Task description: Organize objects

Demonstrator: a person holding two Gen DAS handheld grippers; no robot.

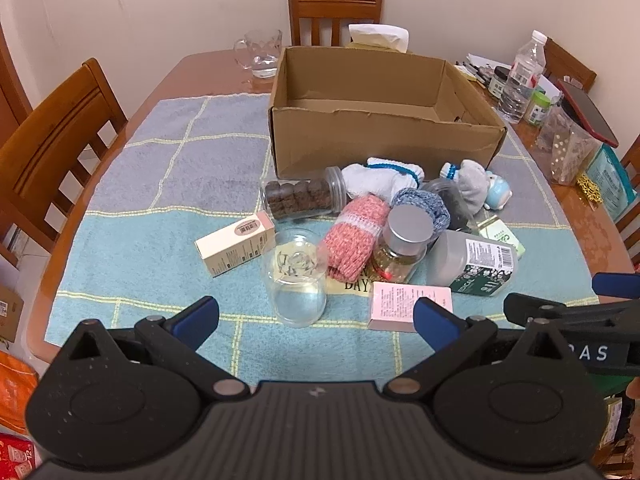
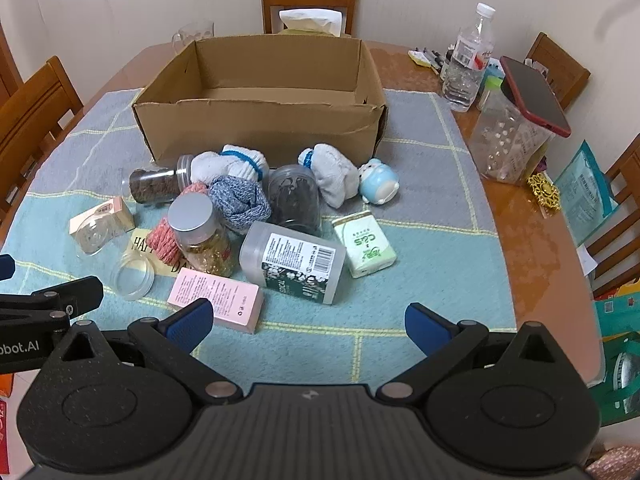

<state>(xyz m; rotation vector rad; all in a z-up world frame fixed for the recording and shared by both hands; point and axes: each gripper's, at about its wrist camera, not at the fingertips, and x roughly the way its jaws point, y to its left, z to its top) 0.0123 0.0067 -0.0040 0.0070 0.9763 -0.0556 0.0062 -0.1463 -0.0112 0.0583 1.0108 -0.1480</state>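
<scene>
You are working in a home dining room: wooden chairs (image 1: 335, 12) ring a wooden table (image 2: 532, 216) with a checked cloth (image 1: 160, 184), a tissue box (image 2: 310, 20) and a glass jug (image 1: 260, 54).

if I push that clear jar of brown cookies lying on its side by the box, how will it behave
The cookie jar lies on its side, so a sideways nudge would probably roll it, though the towel may slow it. Its clear wall looks smooth and hard, likely slippery between fingers. It leans against the white sock bundle, which might shift too.

Cluttered pile (image 1: 376, 232) before cardboard box (image 1: 380, 144)
</scene>
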